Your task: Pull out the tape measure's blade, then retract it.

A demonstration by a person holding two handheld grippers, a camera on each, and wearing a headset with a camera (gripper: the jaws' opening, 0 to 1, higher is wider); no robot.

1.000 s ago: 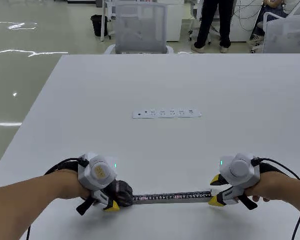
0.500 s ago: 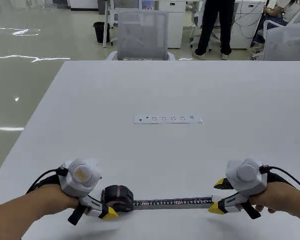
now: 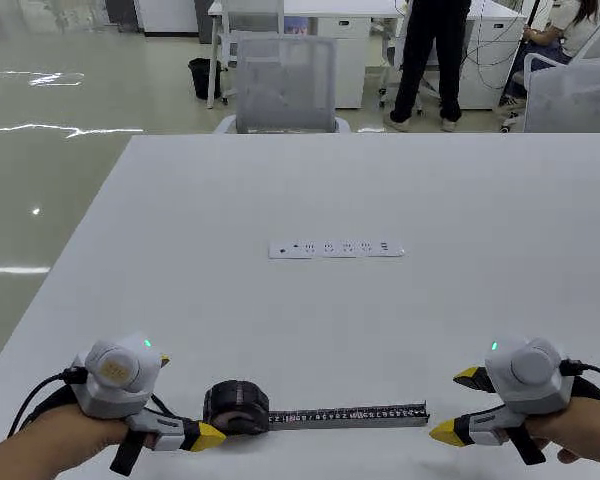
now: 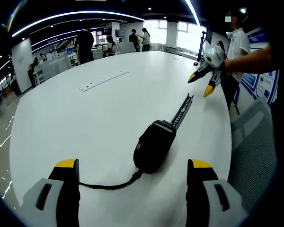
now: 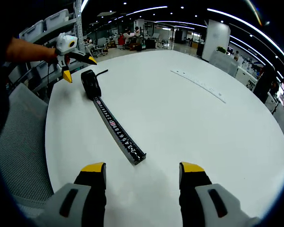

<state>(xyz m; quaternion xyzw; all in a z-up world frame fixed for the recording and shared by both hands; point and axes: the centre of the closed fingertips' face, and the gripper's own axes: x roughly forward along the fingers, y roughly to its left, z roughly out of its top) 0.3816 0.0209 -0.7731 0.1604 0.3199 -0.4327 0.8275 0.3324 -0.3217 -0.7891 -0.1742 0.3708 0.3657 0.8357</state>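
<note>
The left gripper [image 3: 187, 397] and the right gripper [image 3: 455, 404] have pale grey-white housings with rounded tops. Each carries a small green light, a black handle and grey jaws capped in yellow. A thin black cable [image 3: 42, 390] loops from the rear of each one along the wrist.

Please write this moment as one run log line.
blade: pulled out, flat on table | tape measure: on table | left gripper: open, empty | right gripper: open, empty
</note>
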